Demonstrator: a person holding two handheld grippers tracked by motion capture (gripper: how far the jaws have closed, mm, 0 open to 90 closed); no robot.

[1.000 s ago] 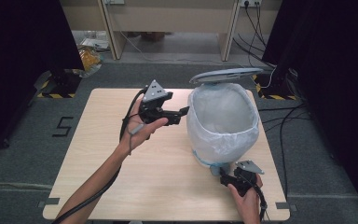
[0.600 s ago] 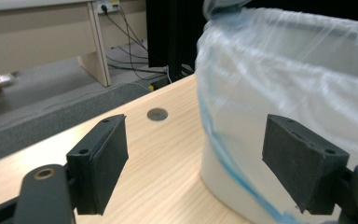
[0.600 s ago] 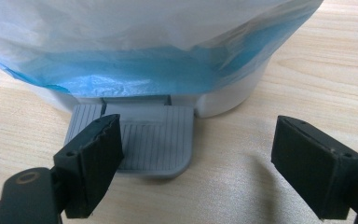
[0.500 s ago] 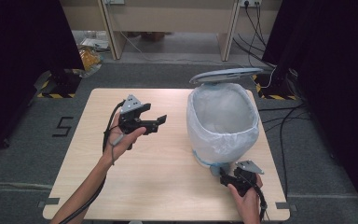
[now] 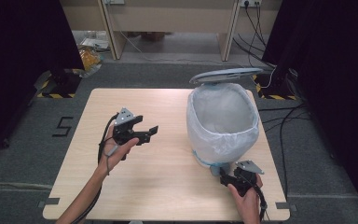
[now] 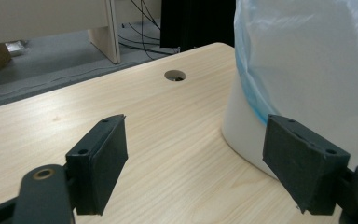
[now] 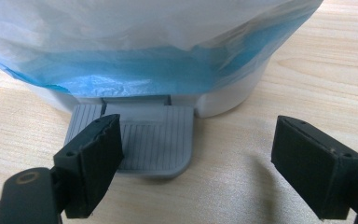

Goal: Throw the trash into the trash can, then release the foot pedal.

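We see a white pedal bin (image 5: 221, 140), lined with a crinkled translucent bag (image 5: 223, 116) edged blue, lid (image 5: 226, 74) raised, on the right of a pale wood-grain table (image 5: 168, 182). Its ribbed grey pedal (image 7: 144, 137) faces the right gripper (image 7: 214, 163), jaws spread; the left gripper (image 6: 198, 158), also spread and empty, hangs mid-table.

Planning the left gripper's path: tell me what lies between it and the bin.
Nothing: bare tabletop lies between the left gripper and the lined bin in the high view; the left gripper view agrees.
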